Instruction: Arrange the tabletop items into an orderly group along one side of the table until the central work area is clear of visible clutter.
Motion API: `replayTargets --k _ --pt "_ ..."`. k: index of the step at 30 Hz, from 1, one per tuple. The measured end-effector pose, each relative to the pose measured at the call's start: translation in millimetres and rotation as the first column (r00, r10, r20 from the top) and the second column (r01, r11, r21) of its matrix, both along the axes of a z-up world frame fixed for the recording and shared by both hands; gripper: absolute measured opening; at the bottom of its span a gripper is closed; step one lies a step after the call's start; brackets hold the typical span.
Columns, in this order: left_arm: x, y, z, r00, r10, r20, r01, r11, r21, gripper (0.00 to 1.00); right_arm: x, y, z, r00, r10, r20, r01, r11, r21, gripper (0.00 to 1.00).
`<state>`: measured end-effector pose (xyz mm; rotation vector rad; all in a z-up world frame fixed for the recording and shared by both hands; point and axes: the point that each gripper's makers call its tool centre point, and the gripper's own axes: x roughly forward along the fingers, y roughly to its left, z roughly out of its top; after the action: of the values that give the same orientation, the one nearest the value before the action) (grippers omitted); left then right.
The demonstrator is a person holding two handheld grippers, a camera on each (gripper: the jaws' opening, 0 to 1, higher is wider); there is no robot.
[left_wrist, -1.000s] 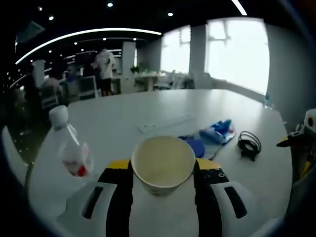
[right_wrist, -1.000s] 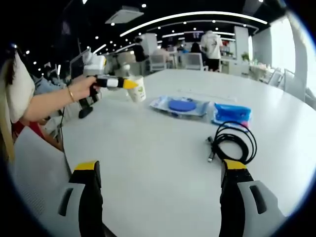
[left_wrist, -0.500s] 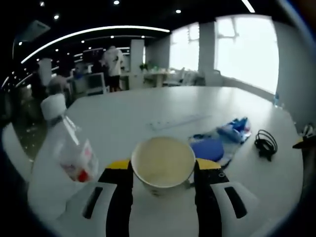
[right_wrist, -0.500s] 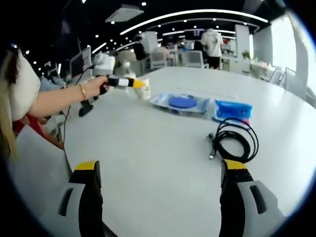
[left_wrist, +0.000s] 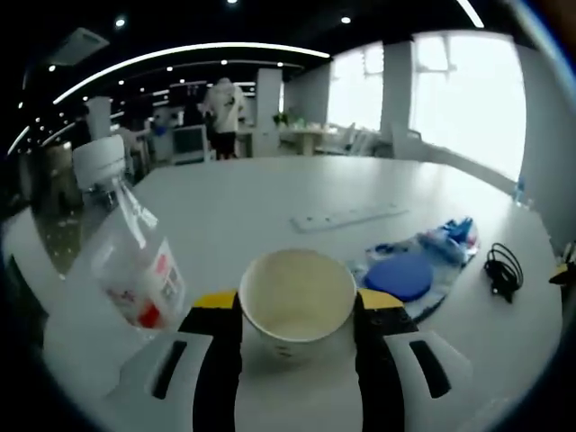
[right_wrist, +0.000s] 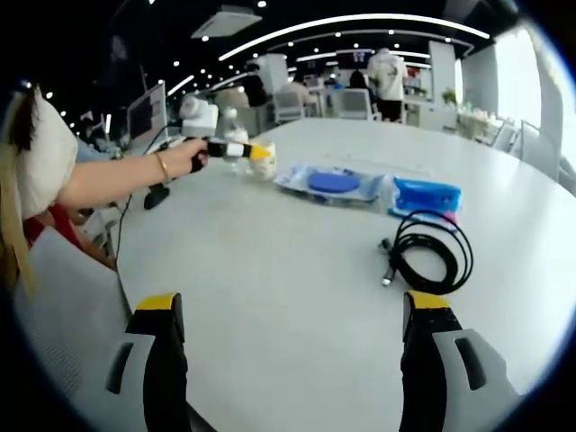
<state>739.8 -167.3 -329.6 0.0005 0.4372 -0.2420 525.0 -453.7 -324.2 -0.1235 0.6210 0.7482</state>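
My left gripper (left_wrist: 297, 304) is shut on a white paper cup (left_wrist: 297, 297), held upright just above the table. In the right gripper view a hand holds that left gripper (right_wrist: 236, 151) far out at the table's left side, with the cup (right_wrist: 264, 163) at its tip. A clear plastic bottle (left_wrist: 126, 256) with a white cap stands close to the cup's left. My right gripper (right_wrist: 297, 360) is open over bare tabletop, nothing between its fingers. A coiled black cable (right_wrist: 427, 250) lies just ahead of its right finger.
A blue disc in a clear bag (right_wrist: 328, 183) and a blue packet (right_wrist: 423, 198) lie mid-table. A white power strip (left_wrist: 346, 216) lies farther back. The white table (right_wrist: 270, 270) has free room in front of my right gripper. People and desks stand in the background.
My left gripper has carried the cup farther out toward the bottle, which now looms larger beside it. The right gripper has barely moved and stays open.
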Motion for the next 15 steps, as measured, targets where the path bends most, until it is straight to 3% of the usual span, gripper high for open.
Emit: replayTargets --k 12,15 --pt "4.5 5.5 -3.0 1.000 0.003 0.005 -0.003 1.000 0.004 0.47 0.2 1.2 -1.8 1.000 0.000 -0.003 0.000 1.000 -0.005 0.99" --pt "2.9 7.7 -8.7 1.000 -0.001 -0.024 0.002 0.999 0.039 0.46 -0.5 2.5 -2.2 1.000 0.004 -0.004 -0.004 1.000 -0.007 0.99"
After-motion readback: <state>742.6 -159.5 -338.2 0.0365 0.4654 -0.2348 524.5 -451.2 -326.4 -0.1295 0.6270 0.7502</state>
